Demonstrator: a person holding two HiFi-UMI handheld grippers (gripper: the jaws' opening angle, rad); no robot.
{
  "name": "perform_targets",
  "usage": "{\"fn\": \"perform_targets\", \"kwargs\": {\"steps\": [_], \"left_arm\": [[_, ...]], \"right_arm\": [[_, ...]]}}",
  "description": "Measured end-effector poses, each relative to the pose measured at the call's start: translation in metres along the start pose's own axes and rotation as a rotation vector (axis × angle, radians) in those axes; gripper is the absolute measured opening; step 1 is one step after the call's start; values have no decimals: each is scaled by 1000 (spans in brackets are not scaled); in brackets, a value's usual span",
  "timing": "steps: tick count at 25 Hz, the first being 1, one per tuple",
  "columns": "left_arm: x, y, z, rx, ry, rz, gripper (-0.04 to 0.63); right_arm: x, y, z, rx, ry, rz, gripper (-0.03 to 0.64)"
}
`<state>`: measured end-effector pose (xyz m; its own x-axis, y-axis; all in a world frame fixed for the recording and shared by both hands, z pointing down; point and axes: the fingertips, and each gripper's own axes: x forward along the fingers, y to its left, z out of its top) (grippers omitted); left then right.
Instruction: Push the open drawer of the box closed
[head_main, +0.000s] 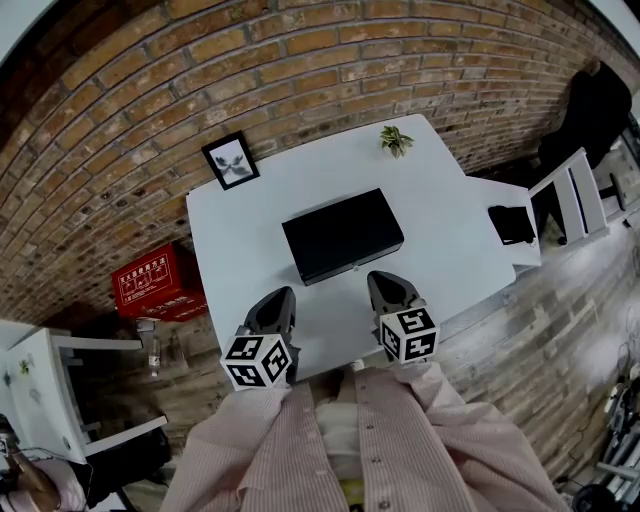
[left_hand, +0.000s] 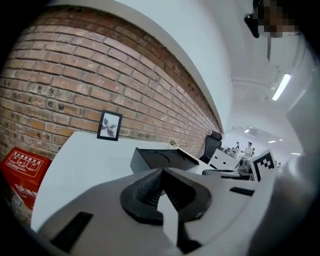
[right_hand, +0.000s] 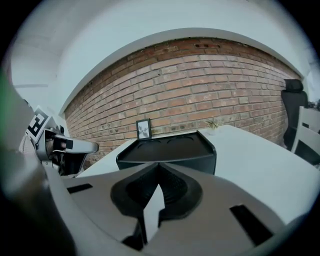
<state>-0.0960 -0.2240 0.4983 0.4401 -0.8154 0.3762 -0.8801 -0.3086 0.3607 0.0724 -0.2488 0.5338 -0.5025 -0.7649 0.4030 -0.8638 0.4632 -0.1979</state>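
Observation:
A flat black box (head_main: 343, 235) lies in the middle of the white table (head_main: 455, 225), its long front face with a small light handle (head_main: 356, 267) turned toward me. From above I cannot tell how far its drawer stands out. My left gripper (head_main: 279, 294) hovers over the table's near edge, left of the box front, with its jaws together and nothing between them. My right gripper (head_main: 381, 278) is level with it at the right, just short of the box's front right corner, also shut and empty. The box (right_hand: 167, 150) fills the middle of the right gripper view, and the box (left_hand: 162, 159) shows ahead in the left gripper view.
A framed picture (head_main: 230, 160) and a small potted plant (head_main: 396, 140) stand at the table's far edge against the brick wall. A red crate (head_main: 155, 282) sits on the floor at the left. A white chair (head_main: 565, 195) and a black office chair (head_main: 598, 110) stand at the right.

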Motion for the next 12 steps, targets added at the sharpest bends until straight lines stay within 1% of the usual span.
{"fn": "perform_targets", "kwargs": {"steps": [5, 8, 12], "left_arm": [[-9, -9, 19, 45, -55, -12, -5], [-14, -9, 30, 58, -77, -8, -5], [-18, -11, 48, 105, -115, -9, -5]], "right_arm": [[-16, 4, 23, -1, -61, 26, 5], [-26, 5, 37, -2, -98, 40, 5], [-36, 5, 56, -13, -147, 61, 5]]}}
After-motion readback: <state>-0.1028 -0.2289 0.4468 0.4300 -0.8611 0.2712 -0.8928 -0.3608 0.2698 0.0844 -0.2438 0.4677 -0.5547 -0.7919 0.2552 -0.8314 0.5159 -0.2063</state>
